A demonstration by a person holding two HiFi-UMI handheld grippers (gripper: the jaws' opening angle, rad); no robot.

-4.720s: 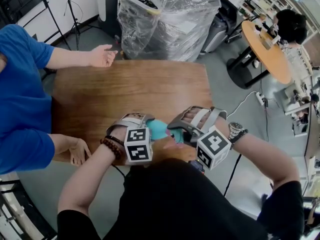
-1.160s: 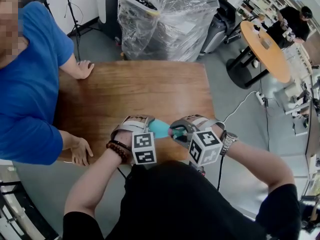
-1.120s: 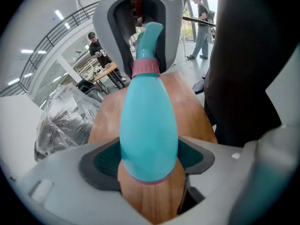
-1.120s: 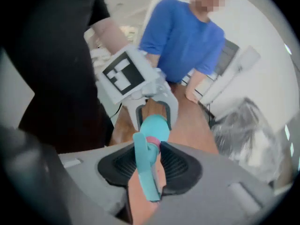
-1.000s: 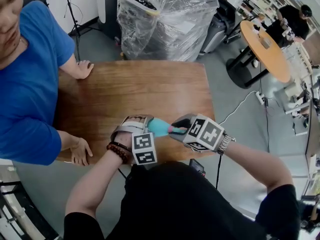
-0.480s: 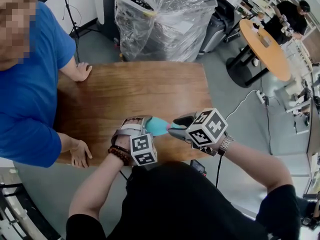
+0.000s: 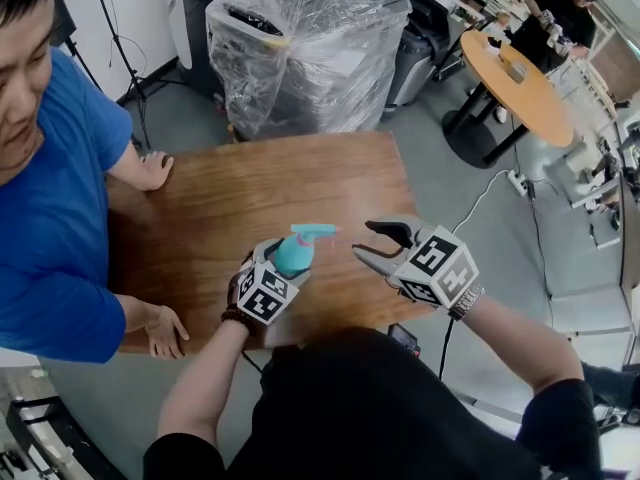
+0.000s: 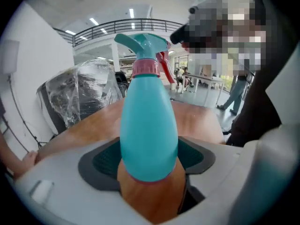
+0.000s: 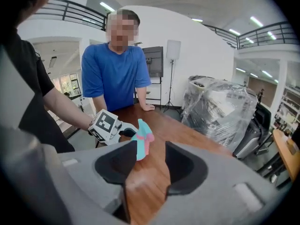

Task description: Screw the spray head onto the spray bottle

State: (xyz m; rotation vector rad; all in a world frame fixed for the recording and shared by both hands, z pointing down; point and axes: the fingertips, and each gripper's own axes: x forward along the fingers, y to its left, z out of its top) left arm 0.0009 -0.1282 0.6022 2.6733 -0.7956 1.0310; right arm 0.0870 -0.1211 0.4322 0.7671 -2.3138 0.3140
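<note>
A teal spray bottle (image 7: 292,255) is held upright over the wooden table (image 7: 240,188), its body clamped in my left gripper (image 7: 275,270). In the left gripper view the bottle (image 8: 149,125) fills the middle, with a pink collar (image 8: 146,68), the teal spray head (image 8: 140,43) and a red trigger (image 8: 164,65) sitting on its neck. My right gripper (image 7: 365,240) hangs to the right of the bottle, clear of it. Its jaws are opening and nothing is between them. In the right gripper view the spray head (image 9: 143,142) shows beyond the jaws.
A person in a blue shirt stands at the table's left side, one hand (image 7: 155,168) on the far edge and one hand (image 7: 165,330) at the near edge. A plastic-wrapped machine (image 7: 300,38) stands behind the table, a round orange table (image 7: 520,83) to the far right.
The right gripper has come off the spray head, opened and drawn back to the right. The left gripper has turned the bottle from lying sideways to upright.
</note>
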